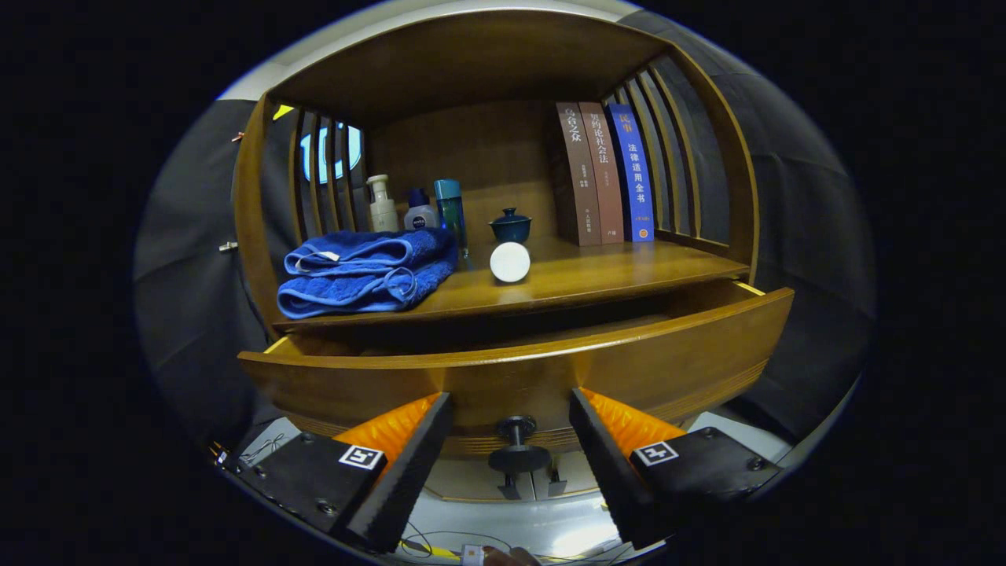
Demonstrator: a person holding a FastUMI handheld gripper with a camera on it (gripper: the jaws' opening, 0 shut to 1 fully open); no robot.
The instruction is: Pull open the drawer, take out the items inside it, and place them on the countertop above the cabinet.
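Drawer (550,369) pulled out of the wooden cabinet, its dark knob (516,448) between the spread fingers.
The gripper (511,456) stands wide apart, touching nothing. On the counter (629,271) above lie a folded blue towel (365,271), a white round lid (510,262), bottles (416,208), a teal lidded cup (510,226) and three books (605,173).

Close, facing drawer (519,369) front, level

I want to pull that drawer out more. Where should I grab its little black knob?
Pinch the knob's thin stem behind its round cap, coming straight at the drawer front. It already sits between the open hand-held gripper's fingers, untouched; the wider cap probably stops slipping.
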